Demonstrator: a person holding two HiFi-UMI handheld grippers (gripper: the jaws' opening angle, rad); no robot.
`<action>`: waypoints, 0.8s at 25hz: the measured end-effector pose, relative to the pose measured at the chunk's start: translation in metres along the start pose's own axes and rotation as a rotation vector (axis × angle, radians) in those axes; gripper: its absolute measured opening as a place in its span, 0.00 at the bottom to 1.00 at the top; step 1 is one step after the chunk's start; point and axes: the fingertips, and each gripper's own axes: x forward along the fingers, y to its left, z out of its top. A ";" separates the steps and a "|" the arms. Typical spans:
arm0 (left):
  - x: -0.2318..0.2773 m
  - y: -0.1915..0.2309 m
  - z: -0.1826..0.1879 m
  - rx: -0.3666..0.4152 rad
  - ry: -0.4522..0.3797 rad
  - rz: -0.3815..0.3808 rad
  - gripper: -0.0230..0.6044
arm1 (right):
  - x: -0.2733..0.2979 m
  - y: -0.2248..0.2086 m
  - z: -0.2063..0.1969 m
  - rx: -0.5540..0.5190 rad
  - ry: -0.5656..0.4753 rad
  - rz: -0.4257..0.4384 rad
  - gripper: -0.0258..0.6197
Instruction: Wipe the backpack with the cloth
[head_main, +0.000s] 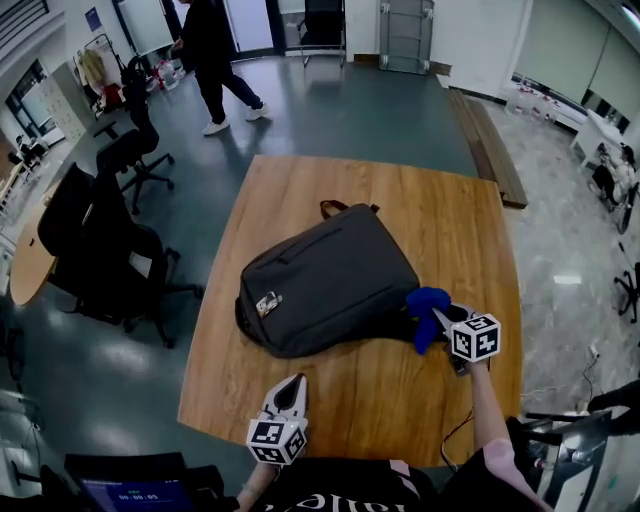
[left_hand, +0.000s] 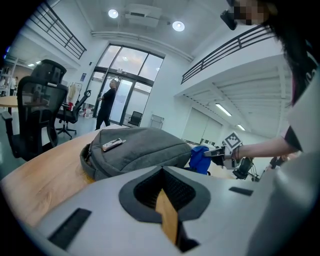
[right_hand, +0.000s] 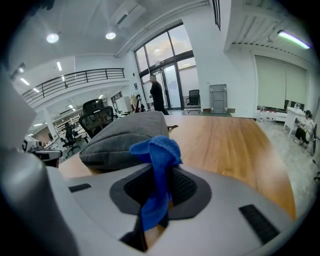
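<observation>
A dark grey backpack (head_main: 325, 280) lies flat in the middle of a wooden desk (head_main: 450, 220), seen from above. Its carry handle (head_main: 335, 207) points to the far side, and a small metal tag (head_main: 267, 303) shows on its near left corner.

The right claw (head_main: 437, 318) is clamped on a bright blue cloth (head_main: 426, 305). In the right gripper view the cloth is pinched between the two jaws, bunched above them and hanging down below. The cloth sits at the backpack's near right corner, either touching it or just beside it; which one cannot be told.

The left claw (head_main: 293, 384) is over the near edge of the desk, pointing towards the backpack and apart from it. Its jaws are drawn together with nothing between them; only a thin sliver of desk wood shows through in the left gripper view.

To the left of the desk stand black office chairs (head_main: 110, 250) on a grey floor (head_main: 360, 110). At the far end of the room a person (head_main: 212, 55) in dark clothes is walking.
</observation>
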 end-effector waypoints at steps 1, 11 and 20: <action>0.001 0.001 -0.001 0.000 0.001 0.007 0.04 | -0.002 -0.008 0.000 -0.001 0.002 -0.009 0.14; -0.003 0.022 -0.001 -0.012 -0.004 0.083 0.04 | 0.002 -0.038 0.002 0.014 0.049 -0.011 0.14; -0.013 0.044 -0.007 -0.022 0.017 0.114 0.04 | 0.048 -0.011 0.038 0.001 0.078 0.097 0.14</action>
